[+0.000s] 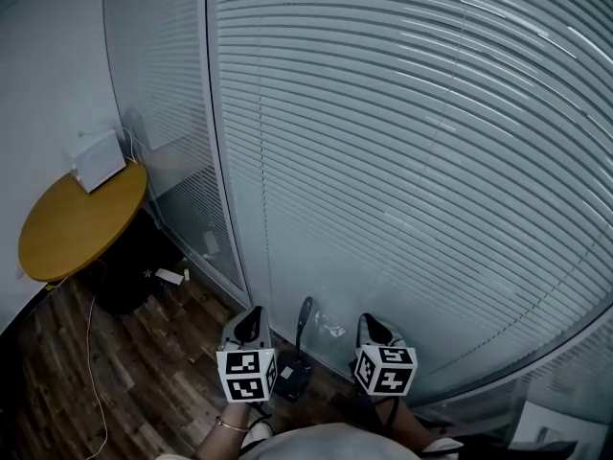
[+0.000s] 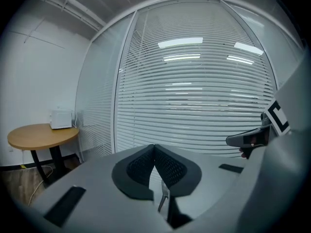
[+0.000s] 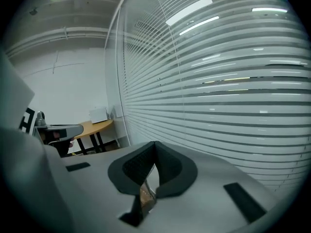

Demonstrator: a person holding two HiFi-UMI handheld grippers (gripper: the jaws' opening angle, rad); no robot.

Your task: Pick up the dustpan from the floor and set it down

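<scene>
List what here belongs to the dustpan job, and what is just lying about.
Job:
- dustpan, standing on the wooden floor by the blinds
- left gripper, jaws together, empty
- right gripper, jaws together, empty

Lying about:
- round table
- white box on it
- white cable
- small white item on the floor

Legible text, brands, nos., signs: none.
- Marker cube (image 1: 247,374), left tongs (image 1: 253,312): b/w square code patterns only, not readable as letters or digits.
- Second marker cube (image 1: 385,369), right tongs (image 1: 372,320): same kind of pattern.
- White box (image 1: 99,160) on round tabletop (image 1: 67,228): plain faces, any print too small to make out.
- Small white item (image 1: 170,276) on floor: too small to read.
</scene>
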